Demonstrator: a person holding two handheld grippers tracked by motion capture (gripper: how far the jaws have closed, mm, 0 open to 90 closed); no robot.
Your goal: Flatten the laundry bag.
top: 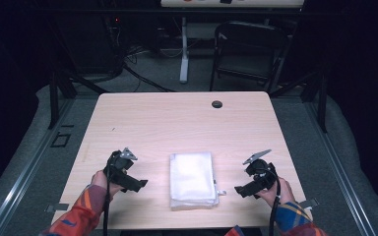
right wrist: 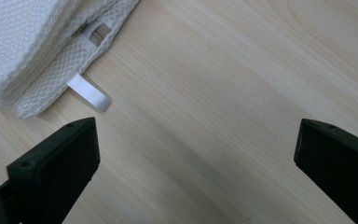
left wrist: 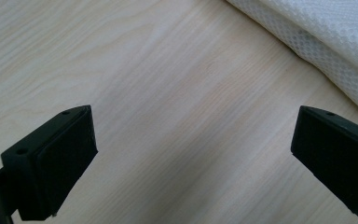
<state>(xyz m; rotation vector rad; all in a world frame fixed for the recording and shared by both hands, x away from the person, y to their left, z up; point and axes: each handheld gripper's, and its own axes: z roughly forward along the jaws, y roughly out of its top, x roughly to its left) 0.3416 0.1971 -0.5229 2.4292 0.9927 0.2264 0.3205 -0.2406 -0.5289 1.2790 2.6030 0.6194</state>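
Observation:
A folded white mesh bag point(top: 193, 179) lies flat near the table's front edge, between both hands. My left gripper point(top: 139, 185) is held just left of it, jaws wide apart over bare wood; the bag's edge point(left wrist: 326, 42) crosses the upper right of the left gripper view. My right gripper point(top: 240, 190) hovers just right of the bag, open too. In the right gripper view the bag's corner point(right wrist: 32, 42) lies at upper left, with a white pull tab point(right wrist: 89, 92) sticking out of it beside a zip end. My left gripper point(left wrist: 193, 161) and right gripper point(right wrist: 196, 163) hold nothing.
The light wooden table point(top: 177, 123) has a small dark round cap point(top: 217, 104) near its far edge. Beyond the table stand a dark folding chair point(top: 248, 51) and a white desk leg point(top: 183, 49), with cables on the floor.

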